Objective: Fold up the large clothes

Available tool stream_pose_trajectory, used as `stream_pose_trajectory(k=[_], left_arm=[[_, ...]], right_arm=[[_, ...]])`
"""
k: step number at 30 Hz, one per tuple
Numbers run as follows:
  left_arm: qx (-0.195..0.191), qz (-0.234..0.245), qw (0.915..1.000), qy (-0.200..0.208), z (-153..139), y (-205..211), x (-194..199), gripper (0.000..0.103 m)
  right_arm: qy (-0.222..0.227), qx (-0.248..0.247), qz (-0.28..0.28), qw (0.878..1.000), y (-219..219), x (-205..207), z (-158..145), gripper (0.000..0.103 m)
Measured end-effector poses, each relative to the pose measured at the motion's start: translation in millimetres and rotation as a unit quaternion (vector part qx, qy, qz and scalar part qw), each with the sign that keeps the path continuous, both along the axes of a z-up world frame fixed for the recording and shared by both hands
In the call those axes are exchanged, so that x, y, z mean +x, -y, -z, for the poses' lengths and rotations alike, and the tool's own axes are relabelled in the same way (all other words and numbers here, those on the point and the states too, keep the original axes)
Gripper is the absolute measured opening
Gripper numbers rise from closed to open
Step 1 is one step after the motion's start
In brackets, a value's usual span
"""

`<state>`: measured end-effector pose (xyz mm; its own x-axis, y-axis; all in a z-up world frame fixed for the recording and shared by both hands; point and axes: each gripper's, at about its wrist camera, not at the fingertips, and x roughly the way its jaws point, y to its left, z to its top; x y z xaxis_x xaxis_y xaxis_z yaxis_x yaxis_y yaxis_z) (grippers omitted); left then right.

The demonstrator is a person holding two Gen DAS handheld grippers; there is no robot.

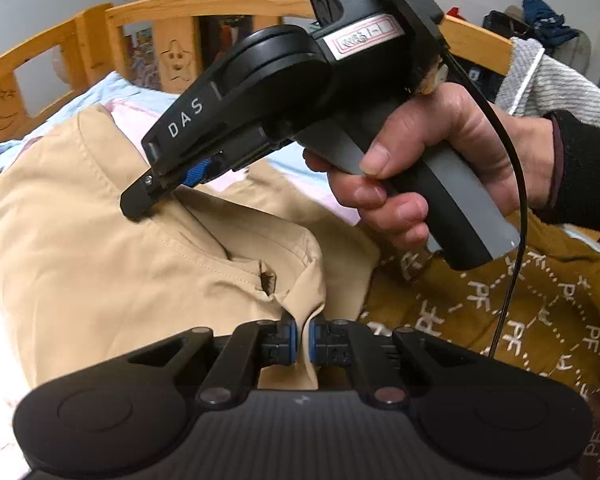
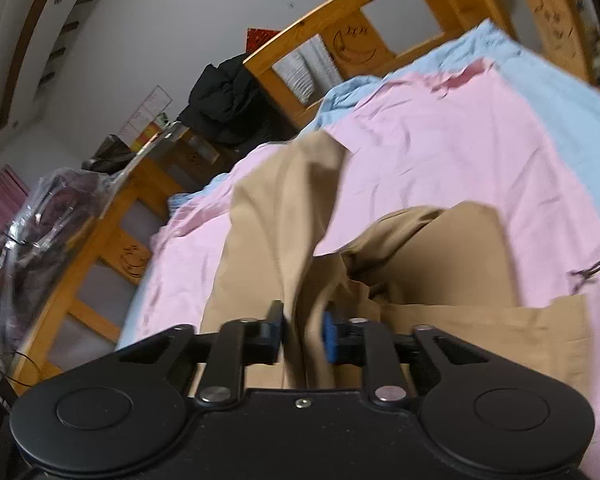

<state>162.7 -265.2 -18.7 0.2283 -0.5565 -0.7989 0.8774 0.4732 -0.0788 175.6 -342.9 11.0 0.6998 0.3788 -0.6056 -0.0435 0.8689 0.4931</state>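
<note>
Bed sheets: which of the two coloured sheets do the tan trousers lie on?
The pink cotton sheet, not the pale blue sheet along its edges, lies under the tan trousers.

Two grippers: the left gripper [image 1: 303,338] at 6 o'clock in its own view and the right gripper [image 1: 152,194] at 10 o'clock there. One hand [image 1: 420,160], at 3 o'clock. One tan garment [image 1: 100,260] across 8 o'clock. One mustard patterned cloth [image 1: 540,312] at 4 o'clock. One pink sheet [image 2: 440,152] over one blue sheet [image 2: 560,92], toward 1 o'clock. One wooden bed frame [image 1: 140,12], with two carved moons [image 2: 354,42] and one carved star [image 1: 175,60]
</note>
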Motion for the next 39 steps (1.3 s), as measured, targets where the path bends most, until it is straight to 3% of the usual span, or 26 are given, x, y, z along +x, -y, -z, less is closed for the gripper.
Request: stream_pose_trajectory(k=[15,20,26,30,34,36,39], left_arm=[[-0.003,0.020,0.9985,-0.050,37,52,2,0.005],[-0.013,0.000,0.9966,-0.081,48,57,14,0.005],[-0.009,0.018,0.9975,-0.068,55,54,10,0.009],[-0.026,0.022,0.9950,-0.094,45,40,17,0.022],[-0.056,0.021,0.9947,-0.084,24,21,16,0.045],[-0.062,0.011,0.9947,-0.081,16,13,17,0.047],[-0.065,-0.017,0.9945,-0.080,6,0,19,0.061]], right_arm=[[-0.015,-0.033,0.070,0.997,61,-43,15,0.010],[-0.033,-0.039,0.089,0.995,73,-41,27,0.010],[-0.046,-0.044,0.093,0.994,83,-43,37,0.010],[-0.043,-0.054,0.089,0.994,80,-41,47,0.010],[-0.043,-0.055,0.091,0.993,80,-40,52,0.011],[-0.045,-0.054,0.090,0.994,82,-39,52,0.011],[-0.048,-0.056,0.088,0.993,80,-38,50,0.011]])
